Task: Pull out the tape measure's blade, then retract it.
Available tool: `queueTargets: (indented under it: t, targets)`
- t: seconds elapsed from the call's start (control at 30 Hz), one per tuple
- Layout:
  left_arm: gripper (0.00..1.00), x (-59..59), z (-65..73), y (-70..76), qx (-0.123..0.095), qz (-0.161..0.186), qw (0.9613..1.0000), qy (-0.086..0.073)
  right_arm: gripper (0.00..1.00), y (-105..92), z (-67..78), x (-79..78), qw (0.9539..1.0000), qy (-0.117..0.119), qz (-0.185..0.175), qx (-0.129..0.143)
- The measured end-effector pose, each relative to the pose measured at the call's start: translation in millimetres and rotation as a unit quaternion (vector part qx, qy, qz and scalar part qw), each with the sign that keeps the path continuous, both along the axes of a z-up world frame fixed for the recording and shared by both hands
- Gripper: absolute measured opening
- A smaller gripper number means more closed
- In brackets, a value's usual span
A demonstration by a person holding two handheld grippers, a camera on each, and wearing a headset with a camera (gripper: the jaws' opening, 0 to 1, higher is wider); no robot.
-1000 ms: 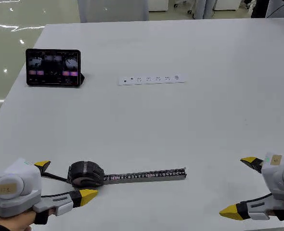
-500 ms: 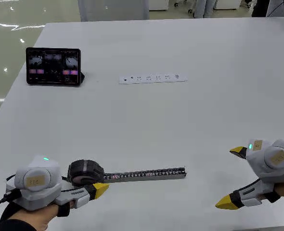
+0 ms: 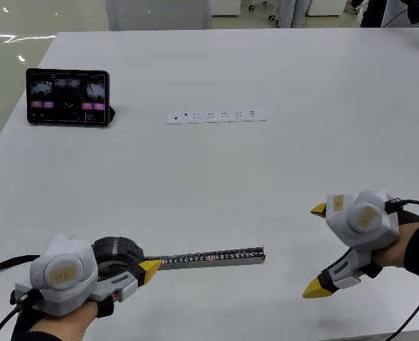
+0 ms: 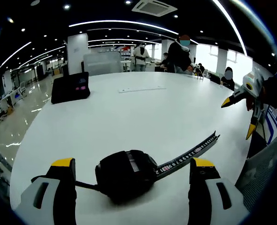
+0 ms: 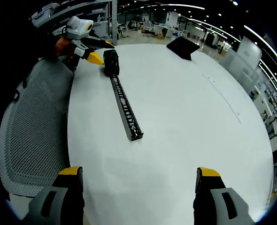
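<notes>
A black tape measure case (image 3: 117, 254) lies near the table's front left, with its blade (image 3: 213, 258) pulled out flat to the right. My left gripper (image 3: 128, 260) is open, and its yellow-tipped jaws straddle the case (image 4: 126, 174) without closing on it. The blade (image 4: 190, 153) runs out past its right jaw. My right gripper (image 3: 316, 249) is open and holds nothing, hovering right of the blade's end hook (image 3: 262, 253) and apart from it. In the right gripper view the blade (image 5: 126, 112) runs away towards the case (image 5: 111, 61) and the left gripper (image 5: 89, 49).
A tablet on a stand (image 3: 67, 96) sits at the back left and a white power strip (image 3: 216, 116) lies mid-table. A mesh chair (image 5: 30, 131) stands off the table's front edge. People stand far behind the table (image 4: 180, 51).
My left gripper has moved forward, so its jaws now straddle the tape case. My right gripper has risen and moved left towards the blade's end. The tape has not moved.
</notes>
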State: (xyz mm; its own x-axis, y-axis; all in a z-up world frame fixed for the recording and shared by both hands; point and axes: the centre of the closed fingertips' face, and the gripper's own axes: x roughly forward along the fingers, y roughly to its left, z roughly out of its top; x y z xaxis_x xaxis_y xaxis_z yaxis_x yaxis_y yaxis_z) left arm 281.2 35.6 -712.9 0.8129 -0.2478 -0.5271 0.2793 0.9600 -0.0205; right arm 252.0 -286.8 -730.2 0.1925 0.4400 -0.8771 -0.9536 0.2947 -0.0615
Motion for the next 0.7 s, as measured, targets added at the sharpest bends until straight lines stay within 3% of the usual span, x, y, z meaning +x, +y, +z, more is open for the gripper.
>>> queueTargets:
  t: [0.03, 0.13, 0.43, 0.57, 0.63, 0.67, 0.7]
  targets:
    - [0.99, 2.6, 4.5, 2.5, 0.006, 0.011, 0.9996, -0.024, 0.99, 1.9, -0.9, 1.5, 1.0, 0.001, 0.004, -0.004]
    - [0.99, -1.5, 3.2, -0.5, -0.008, 0.013, 0.9997, -0.021, 0.99, 10.1, -0.8, 4.7, 0.9998, -0.002, 0.02, -0.002]
    - [0.99, 7.7, -0.7, 8.6, -0.019, 0.054, 0.9979, -0.029, 0.99, 32.8, -7.6, 15.5, 0.9986, -0.001, 0.049, -0.019]
    - [0.99, 11.0, -2.4, 9.6, -0.028, 0.065, 0.9968, -0.037, 0.99, 43.3, -10.0, 22.6, 0.9988, 0.003, 0.045, -0.019]
    - [0.99, 9.7, -8.2, 10.1, -0.046, 0.067, 0.9961, -0.035, 0.96, 48.1, -12.1, 26.4, 0.9988, 0.004, 0.045, -0.019]
    - [0.99, 8.6, -11.3, 11.2, -0.044, 0.065, 0.9964, -0.034, 0.96, 49.8, -13.1, 27.3, 0.9987, 0.004, 0.046, -0.019]
    - [0.99, 6.6, -19.0, 15.3, -0.036, 0.069, 0.9969, -0.015, 0.96, 52.0, -15.7, 28.1, 0.9986, 0.005, 0.048, -0.019]
